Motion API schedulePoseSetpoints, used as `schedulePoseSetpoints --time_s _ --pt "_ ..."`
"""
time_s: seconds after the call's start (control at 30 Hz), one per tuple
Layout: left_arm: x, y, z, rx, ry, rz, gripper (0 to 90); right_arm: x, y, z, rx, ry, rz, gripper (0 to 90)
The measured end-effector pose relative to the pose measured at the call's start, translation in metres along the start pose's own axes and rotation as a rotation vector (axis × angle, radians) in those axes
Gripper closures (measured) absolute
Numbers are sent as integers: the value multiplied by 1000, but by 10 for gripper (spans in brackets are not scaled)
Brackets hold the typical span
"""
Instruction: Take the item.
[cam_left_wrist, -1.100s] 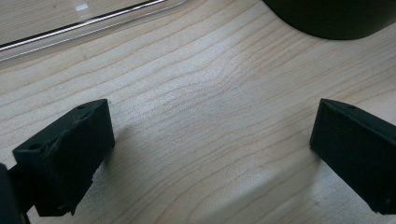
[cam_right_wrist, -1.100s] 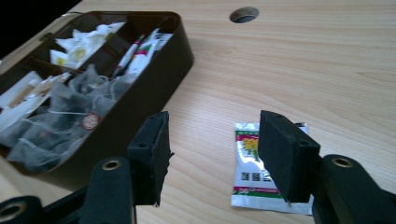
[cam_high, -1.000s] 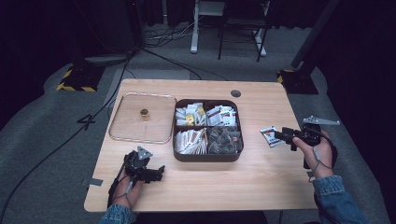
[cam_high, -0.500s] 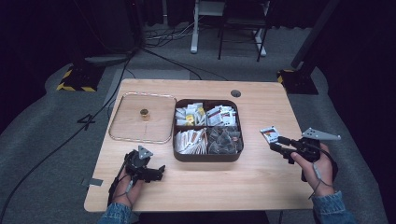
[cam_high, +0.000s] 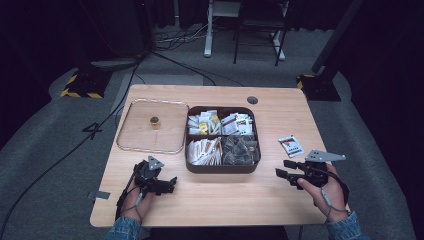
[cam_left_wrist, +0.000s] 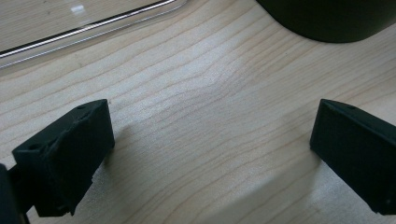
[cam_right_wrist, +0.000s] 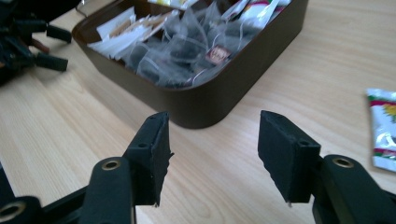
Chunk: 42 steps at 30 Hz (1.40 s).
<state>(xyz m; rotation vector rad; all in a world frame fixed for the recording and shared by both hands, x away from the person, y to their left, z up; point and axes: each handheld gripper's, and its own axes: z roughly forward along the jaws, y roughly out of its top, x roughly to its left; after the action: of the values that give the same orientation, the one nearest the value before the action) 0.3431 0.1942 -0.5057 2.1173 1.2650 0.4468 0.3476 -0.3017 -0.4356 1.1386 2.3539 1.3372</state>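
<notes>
Since a second ago the right gripper (cam_high: 283, 169) has drawn back from the small sachet (cam_high: 291, 146) toward the near edge of the wooden table (cam_high: 220, 200), leaving the sachet lying flat on the wood to the right of the brown box (cam_high: 222, 167). Its jaws now stand moderately apart with nothing between them; in the right gripper view they point at the box's near corner, and the sachet (cam_right_wrist: 384, 128) lies off to the right, beyond the fingertips (cam_right_wrist: 156, 154), not touching them. The left gripper (cam_high: 170, 185) has stayed where it was, resting low on the table in front of the box's left corner, jaws spread wide and empty over bare wood in the left gripper view. The box holds tea bags and paper packets in four compartments. A clear lid (cam_high: 152, 127) with a small knob lies flat just left of the box. Around the table are grey carpet, cables and dark surroundings.
</notes>
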Motion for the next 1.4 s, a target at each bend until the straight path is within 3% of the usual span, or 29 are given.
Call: schedulePoseSetpoints --time_s 0.2,0.3,0.5,0.53,0.67,0.93,1.0,1.03,1.1,1.13,1.4 --pt "0 0 0 0 0 0 1 5 -7 12 71 24 -44 423" --pt "0 0 0 0 0 0 1 9 -18 24 138 21 -78 417" --pt "0 0 0 0 0 0 1 15 -27 37 190 35 -114 385" --pt "0 0 0 0 0 0 1 19 -29 44 210 41 -140 351" --pt "0 0 0 0 0 0 1 22 -32 51 222 39 -167 309" --pt "0 0 0 0 0 7 1 22 -37 56 230 43 -162 232" --pt "0 0 0 -2 0 5 1 21 -38 57 231 27 -201 141" --pt "0 0 0 -2 0 5 1 21 -38 57 231 27 -201 141" --pt "0 0 0 -1 0 6 0 21 -41 62 214 7 -262 74" --pt "0 0 0 -1 0 6 1 22 -45 68 181 -5 -249 0" --pt "0 0 1 -1 -2 5 1 22 -45 68 181 -4 -248 0"
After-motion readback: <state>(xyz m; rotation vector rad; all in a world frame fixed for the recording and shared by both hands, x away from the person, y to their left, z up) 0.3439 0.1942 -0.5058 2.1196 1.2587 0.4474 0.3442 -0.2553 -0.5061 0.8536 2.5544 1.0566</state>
